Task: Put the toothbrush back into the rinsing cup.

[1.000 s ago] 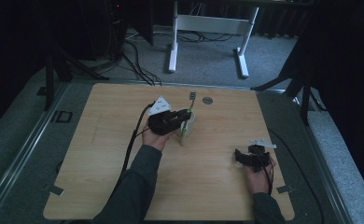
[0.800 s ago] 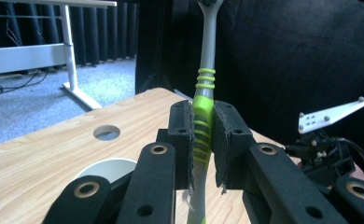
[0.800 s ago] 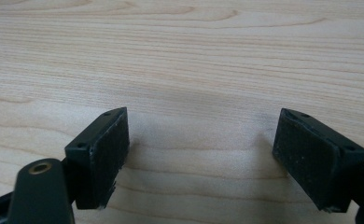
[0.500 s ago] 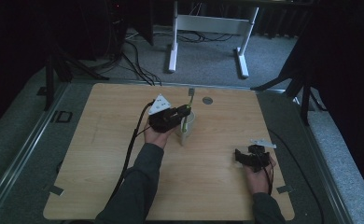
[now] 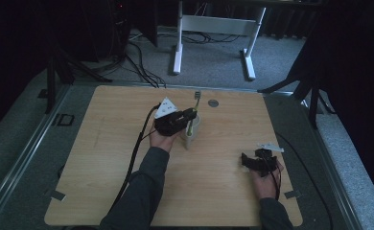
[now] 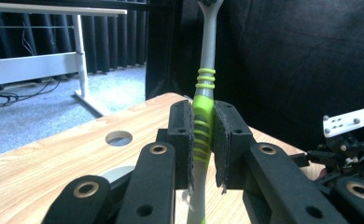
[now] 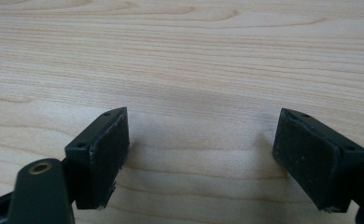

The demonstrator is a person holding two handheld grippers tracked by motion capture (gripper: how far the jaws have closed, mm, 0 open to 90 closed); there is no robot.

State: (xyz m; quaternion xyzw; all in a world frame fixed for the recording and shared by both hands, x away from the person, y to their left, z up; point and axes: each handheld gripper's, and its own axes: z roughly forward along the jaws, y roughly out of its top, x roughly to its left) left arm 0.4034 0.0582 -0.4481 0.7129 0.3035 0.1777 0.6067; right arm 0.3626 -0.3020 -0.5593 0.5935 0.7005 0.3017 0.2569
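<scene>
Toothbrush work occupies the left side of the pale wooden desk (image 5: 103, 158). The left gripper (image 5: 189, 116), a black two-jaw tool with a grey three-cornered plate on top, is clamped on a toothbrush with a lime-green ribbed grip and a grey neck (image 6: 203, 116); in the left gripper view both pads (image 6: 182, 135) press flat on the green section, and the shaft stands close to upright between them. From the high view the lower end of the toothbrush appears to sit inside a small cream-coloured cup (image 5: 191, 136) that stands near the desk's middle, just right of the left hand; whether the tip touches the bottom I cannot tell.

The step in hand looks like standing the toothbrush in the cup. To do it well, the shaft should be kept vertical over the cup's mouth and lowered without nudging the rim, since the cup looks light and could tip or slide. Release should come only once the end rests inside, with the jaws opening evenly so that neither pad drags the handle sideways, and the gripper should then lift straight up.

Beyond the cup, a round grey grommet hole (image 5: 213, 102) sits near the far edge. Farther right, the right gripper (image 5: 252, 162) rests well apart near the desk's right edge, its jaws spread wide over bare wood with nothing between them.
</scene>
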